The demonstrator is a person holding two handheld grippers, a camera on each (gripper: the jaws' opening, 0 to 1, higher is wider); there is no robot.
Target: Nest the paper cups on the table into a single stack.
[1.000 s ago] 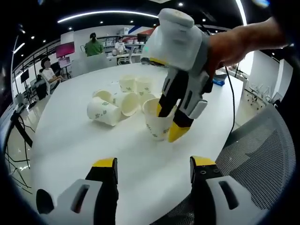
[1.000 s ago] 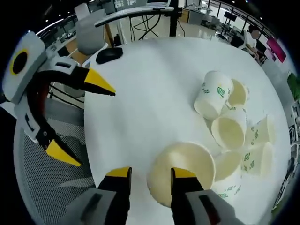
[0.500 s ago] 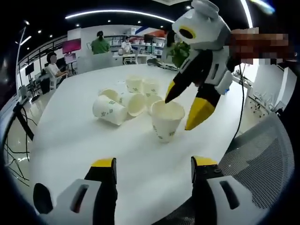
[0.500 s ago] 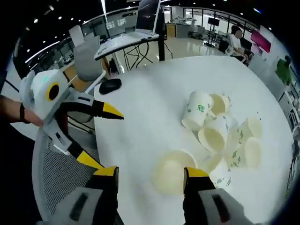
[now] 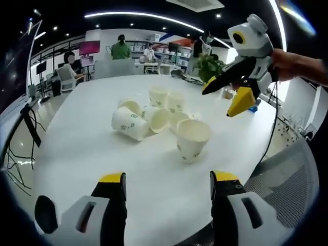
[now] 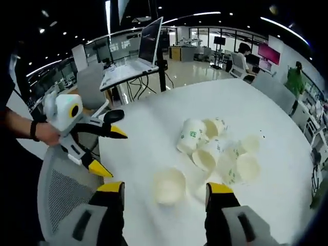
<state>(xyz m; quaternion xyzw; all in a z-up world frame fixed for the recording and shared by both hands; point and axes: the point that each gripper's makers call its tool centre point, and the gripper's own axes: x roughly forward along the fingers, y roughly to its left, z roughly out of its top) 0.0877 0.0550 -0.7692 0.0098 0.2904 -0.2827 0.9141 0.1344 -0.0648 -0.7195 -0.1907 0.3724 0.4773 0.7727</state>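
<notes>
One paper cup point(image 5: 192, 146) stands upright on the white table point(image 5: 77, 154), just beside a cluster of tipped cups point(image 5: 148, 110) whose overlap hides their count. The left gripper point(image 5: 166, 184) and right gripper point(image 6: 163, 192) both hold their jaws wide, gripping nothing. A computer mouse point(image 6: 113, 116) lies near the table's edge.

– how is the scene lit?
– bright, even light is cast from ceiling strips point(image 5: 148, 15) overhead; the white worktop point(image 5: 77, 154) is nearly washed out, and only soft shadows are thrown under the cups point(image 5: 154, 115).
– and sharpness?
– straight lines are bent toward the edges by the fisheye; slight softness is seen at the margins.
</notes>
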